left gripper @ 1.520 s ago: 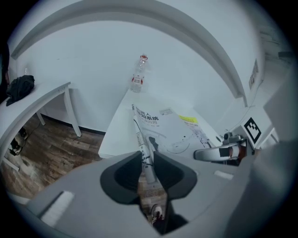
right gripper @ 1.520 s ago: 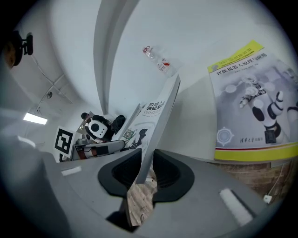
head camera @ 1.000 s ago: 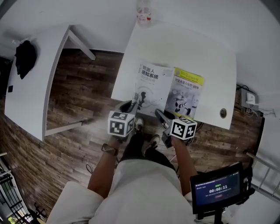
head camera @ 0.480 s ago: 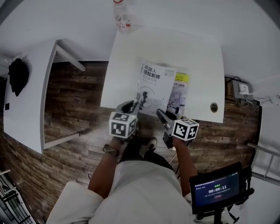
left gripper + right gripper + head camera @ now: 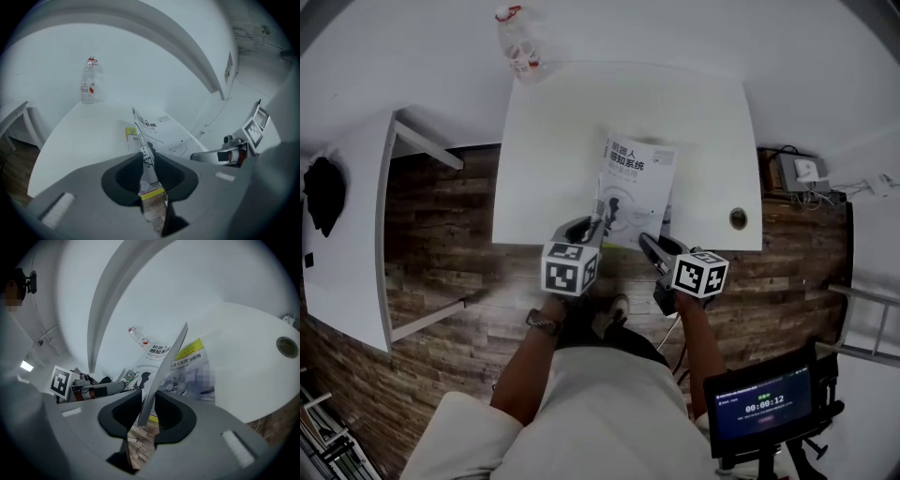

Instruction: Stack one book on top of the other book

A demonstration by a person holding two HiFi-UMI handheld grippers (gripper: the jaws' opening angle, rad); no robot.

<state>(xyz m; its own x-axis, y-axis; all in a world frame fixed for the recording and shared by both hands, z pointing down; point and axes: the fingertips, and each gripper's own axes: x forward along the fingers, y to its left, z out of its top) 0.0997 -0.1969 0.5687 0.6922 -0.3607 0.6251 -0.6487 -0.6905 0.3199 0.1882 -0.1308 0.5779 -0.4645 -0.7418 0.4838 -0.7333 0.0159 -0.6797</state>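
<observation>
On the table (image 5: 562, 122), close to the front edge and a little right of middle: upper book (image 5: 633, 187) over lower book (image 5: 188, 358), covering nearly all of it, only a strip showing past the right side. At the far left corner, bottle (image 5: 517, 42), upright. Near the front right corner, round hole (image 5: 738, 218), apart from the books. Left of the table, across a stretch of floor (image 5: 441, 206), second table (image 5: 347, 216). Nearest, low at the right, screen (image 5: 766, 405).

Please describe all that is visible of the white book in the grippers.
The white book is a thin paperback, black Chinese title and dark figure on its cover. It slants over the yellow book, near edge raised, pinched by the left gripper and right gripper; the right jaws have just opened slightly.
</observation>
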